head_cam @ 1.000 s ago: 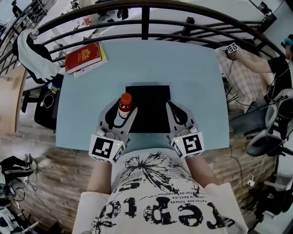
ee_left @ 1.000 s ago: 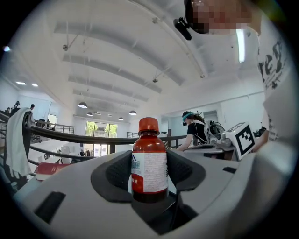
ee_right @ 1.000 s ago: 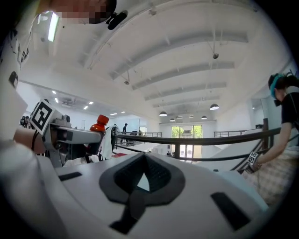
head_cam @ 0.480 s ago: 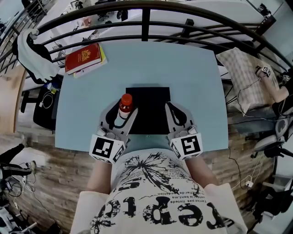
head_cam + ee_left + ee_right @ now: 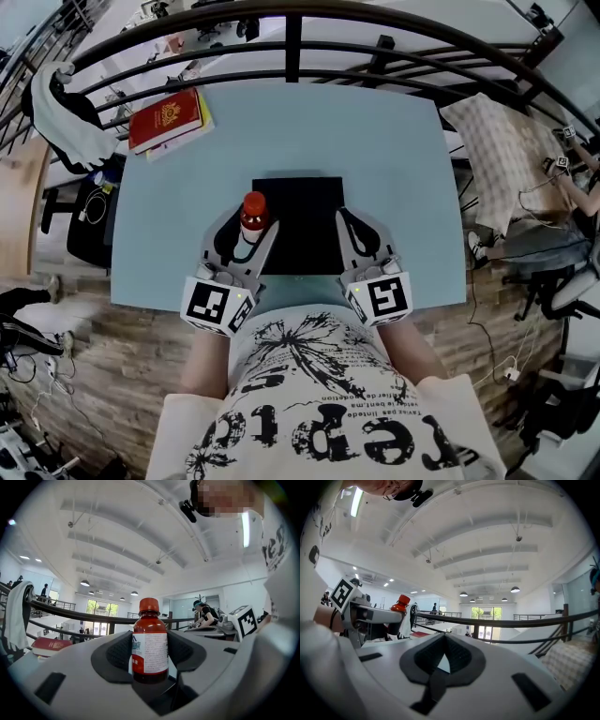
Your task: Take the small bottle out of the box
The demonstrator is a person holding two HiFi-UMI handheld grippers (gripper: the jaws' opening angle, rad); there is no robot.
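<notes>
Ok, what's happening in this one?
A person works two handheld grippers over a light blue table. The left gripper is shut on a small red-capped bottle, holding it at the left edge of the black box. The right gripper is shut and empty at the box's right edge.

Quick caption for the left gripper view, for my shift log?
Left gripper shut on the upright, red-capped small bottle, with a railing and red book behind.

the small bottle [image 5: 150, 644] has an orange-red cap, a dark brown body and a white label with a red band. the box [image 5: 305, 225] is black, the table [image 5: 375, 141] pale blue, the book [image 5: 169, 119] red with a gold emblem.
</notes>
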